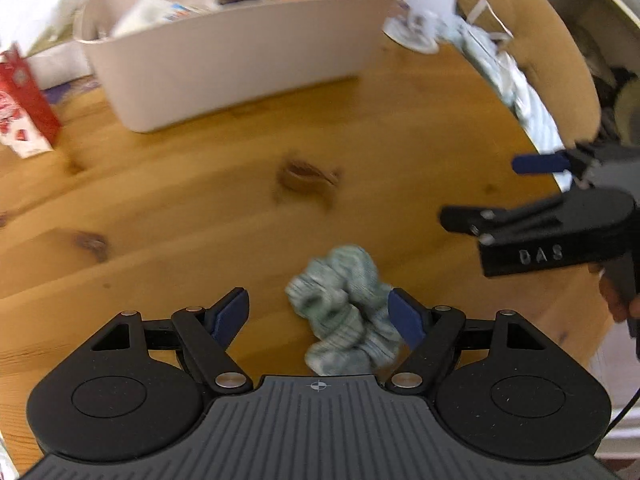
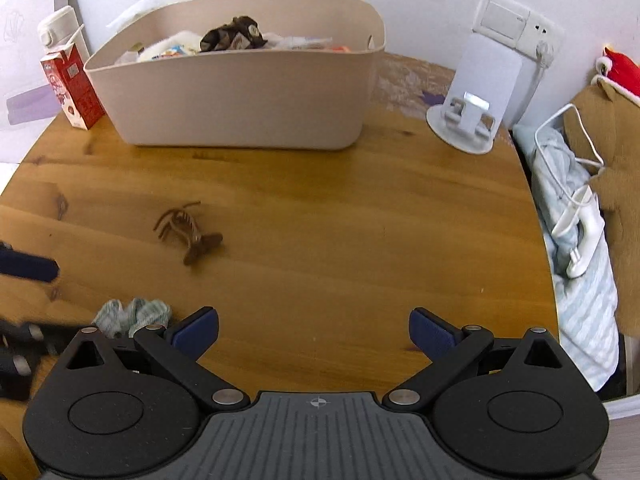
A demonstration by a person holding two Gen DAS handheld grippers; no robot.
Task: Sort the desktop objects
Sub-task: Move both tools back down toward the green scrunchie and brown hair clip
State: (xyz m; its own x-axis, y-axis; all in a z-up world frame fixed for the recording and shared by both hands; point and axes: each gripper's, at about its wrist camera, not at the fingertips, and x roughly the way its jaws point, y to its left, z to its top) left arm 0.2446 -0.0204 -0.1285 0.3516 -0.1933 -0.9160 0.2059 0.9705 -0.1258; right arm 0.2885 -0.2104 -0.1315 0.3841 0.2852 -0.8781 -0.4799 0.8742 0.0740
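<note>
the left gripper [image 1: 319,312] hangs low over the round wooden worktop [image 1: 200,208] with its jaws spread, and a crumpled grey-green scrunchie [image 1: 344,312] sits between them. the cloth lies nearer the right-hand blue pad, seemingly touching it, while the other pad stands clear, so nothing is pinched yet. the view is blurred, so whether the scrunchie rests flat on the wood or is already nudged up i cannot tell. it looks like the start of a grasp: wide jaws give room to take in the whole soft bundle, which will squash rather than resist.

the right gripper [image 2: 314,330] waits over bare wood near the front edge, jaws spread and holding nothing, probably kept aside so it does not crowd the pick. a brown hair claw clip [image 2: 188,234] lies loose mid-worktop, well apart from both tools, and would be a fair next item for the free gripper.

the beige storage bin [image 2: 240,96] stands at the back against the wall, already holding assorted odds and ends, so it is likely where loose things go. a red and white carton [image 2: 72,88] stands just beside its left end, and a white phone stand [image 2: 472,116] sits off to its right.
</note>
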